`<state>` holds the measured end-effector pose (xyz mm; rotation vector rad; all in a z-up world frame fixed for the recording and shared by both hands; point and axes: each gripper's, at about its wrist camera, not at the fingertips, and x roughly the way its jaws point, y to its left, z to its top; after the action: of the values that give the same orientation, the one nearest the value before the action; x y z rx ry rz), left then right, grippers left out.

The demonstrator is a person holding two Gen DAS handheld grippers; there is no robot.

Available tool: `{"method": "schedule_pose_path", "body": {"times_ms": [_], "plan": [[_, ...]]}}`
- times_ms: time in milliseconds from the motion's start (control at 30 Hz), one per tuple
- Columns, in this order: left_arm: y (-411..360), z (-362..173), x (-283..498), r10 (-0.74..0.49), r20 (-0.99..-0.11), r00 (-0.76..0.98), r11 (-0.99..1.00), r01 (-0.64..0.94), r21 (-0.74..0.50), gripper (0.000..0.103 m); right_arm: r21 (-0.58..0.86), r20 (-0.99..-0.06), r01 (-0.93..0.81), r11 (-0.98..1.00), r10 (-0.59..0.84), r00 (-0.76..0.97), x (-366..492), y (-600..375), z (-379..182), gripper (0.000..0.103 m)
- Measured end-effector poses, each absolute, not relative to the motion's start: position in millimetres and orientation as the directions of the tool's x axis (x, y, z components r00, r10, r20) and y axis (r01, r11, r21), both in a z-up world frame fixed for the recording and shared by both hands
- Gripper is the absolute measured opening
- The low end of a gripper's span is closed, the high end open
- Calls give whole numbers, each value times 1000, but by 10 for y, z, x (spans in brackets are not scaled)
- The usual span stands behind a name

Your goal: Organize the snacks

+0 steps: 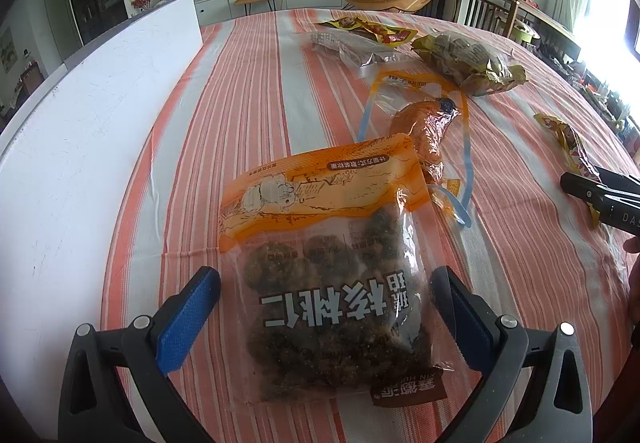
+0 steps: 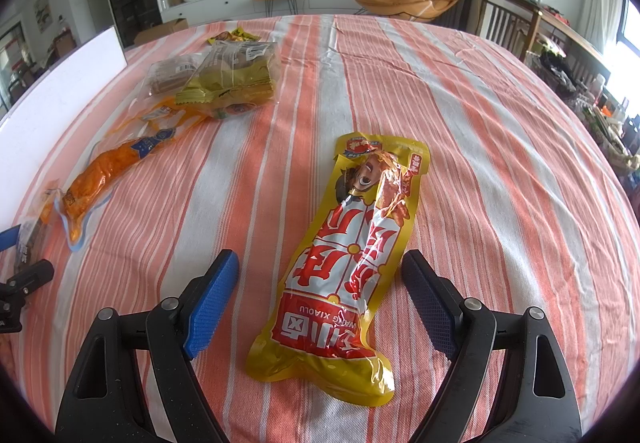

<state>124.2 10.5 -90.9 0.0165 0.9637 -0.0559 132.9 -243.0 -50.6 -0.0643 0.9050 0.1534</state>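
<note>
In the left wrist view, the left claw is seen spread wide at the bottom of the frame, its blue pads on either side of the walnut bag without touching it. This orange-topped clear bag lies flat on the striped tablecloth, at lower centre. Above it, at centre right, a clear pouch of orange snack is laid, its lower end just beside the bag's top edge. Two more packets are seen at the upper right, beside each other: a gold bag and a clear-and-yellow packet. A white board fills the left side.

In the right wrist view, the right claw is likewise held wide open and empty, the long yellow sausage packet lying between its fingers on the cloth, at lower centre.
</note>
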Motion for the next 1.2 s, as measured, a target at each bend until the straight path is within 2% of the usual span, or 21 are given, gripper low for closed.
{"method": "schedule_pose_path", "body": {"times_ms": [967, 1133, 1200], "plan": [[82, -919, 1271, -39, -822, 568, 998, 55, -10, 103, 8, -787, -160, 987, 105, 608, 1326, -2426, -508, 86], [90, -880, 1405, -55, -887, 459, 995, 98, -11, 103, 21, -793, -175, 984, 123, 597, 1348, -2434, -498, 87], [139, -858, 1401, -45, -892, 450, 997, 80, -10, 102, 83, -844, -221, 972, 186, 502, 1509, -2509, -431, 86]]}}
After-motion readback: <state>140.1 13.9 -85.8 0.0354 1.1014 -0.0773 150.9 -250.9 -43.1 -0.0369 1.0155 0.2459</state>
